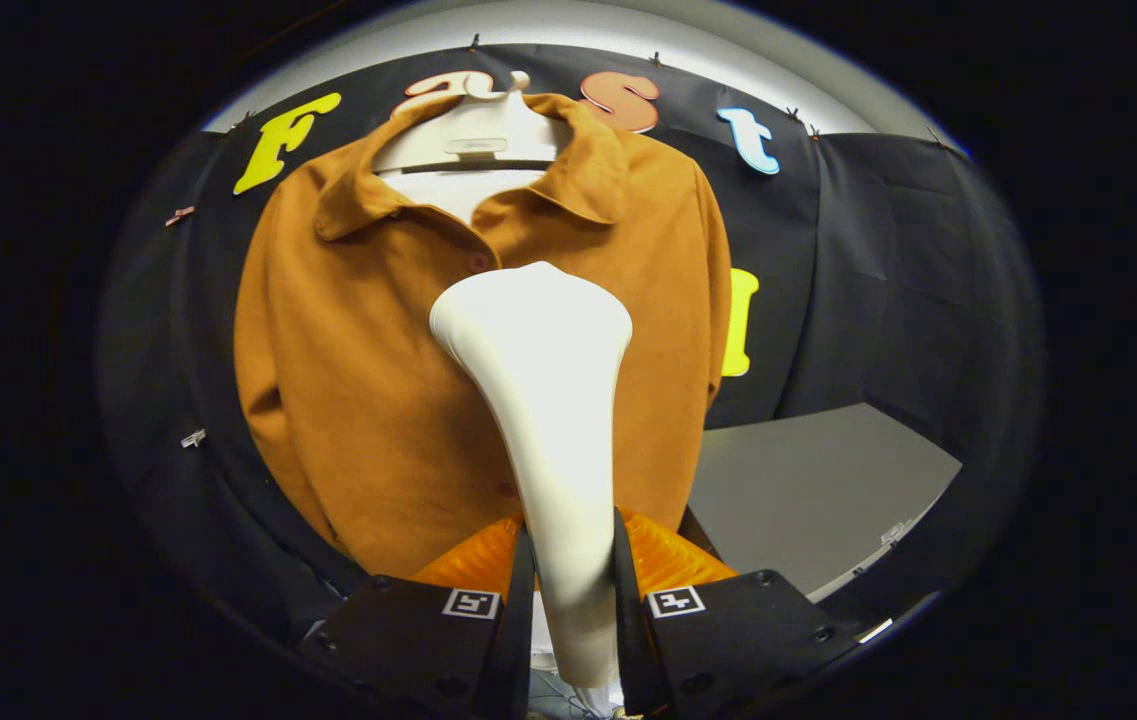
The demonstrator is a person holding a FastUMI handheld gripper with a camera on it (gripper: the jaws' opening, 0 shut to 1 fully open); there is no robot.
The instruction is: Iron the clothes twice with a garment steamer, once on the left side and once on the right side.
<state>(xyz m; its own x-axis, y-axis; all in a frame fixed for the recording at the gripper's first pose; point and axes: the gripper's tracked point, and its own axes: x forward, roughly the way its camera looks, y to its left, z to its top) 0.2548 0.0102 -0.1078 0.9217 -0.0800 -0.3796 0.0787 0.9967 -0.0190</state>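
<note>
A gripper point(568, 570) is clenched on the handle of a white steamer point(546, 400), one finger pressing each side of the handle near its lower end. The steamer rises up and away from the fingers, widening into a broad rounded head. The head sits in front of the middle of a brown shirt point(368, 380), at chest height just below the collar; whether it touches the cloth cannot be told. The shirt has a fold-down collar and buttons down the front, and hangs on a white hanger point(473, 135) against the black booth wall point(878, 270). Its sleeves hang down at both sides. Beyond the fingers and beside the shirt's lower edge lies a grey surface point(818, 490).
</note>
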